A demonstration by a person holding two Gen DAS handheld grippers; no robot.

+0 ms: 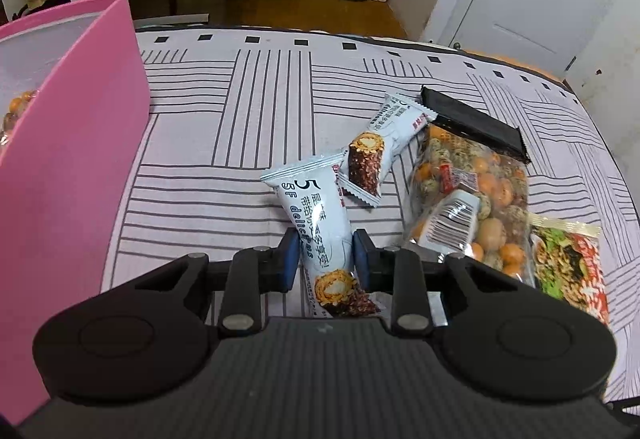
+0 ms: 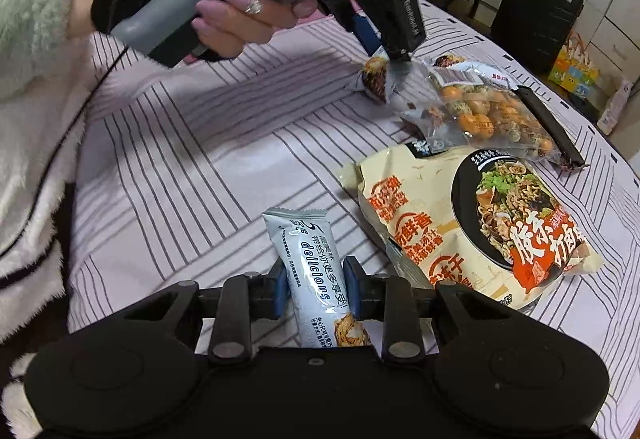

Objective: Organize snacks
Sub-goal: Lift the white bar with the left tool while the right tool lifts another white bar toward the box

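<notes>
Two white snack bars are clamped, one in your left gripper (image 1: 326,253), one in your right gripper (image 2: 314,285); the pink box (image 1: 80,143) holds little, and four packets remain on the table (image 1: 224,119).

Glossy foil wrapper (image 1: 320,223), matt striped cloth (image 1: 224,119), pink box (image 1: 76,143)

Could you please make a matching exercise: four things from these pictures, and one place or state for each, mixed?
Things:
1. pink box
2. black bar
3. noodle bag
4. left gripper

Places or states:
a. lies behind the clear bag of nuts
b. stands at the left edge
c. shut on a white snack bar
d. lies flat beside the right gripper

Pairs: 1-b, 2-a, 3-d, 4-c
</notes>
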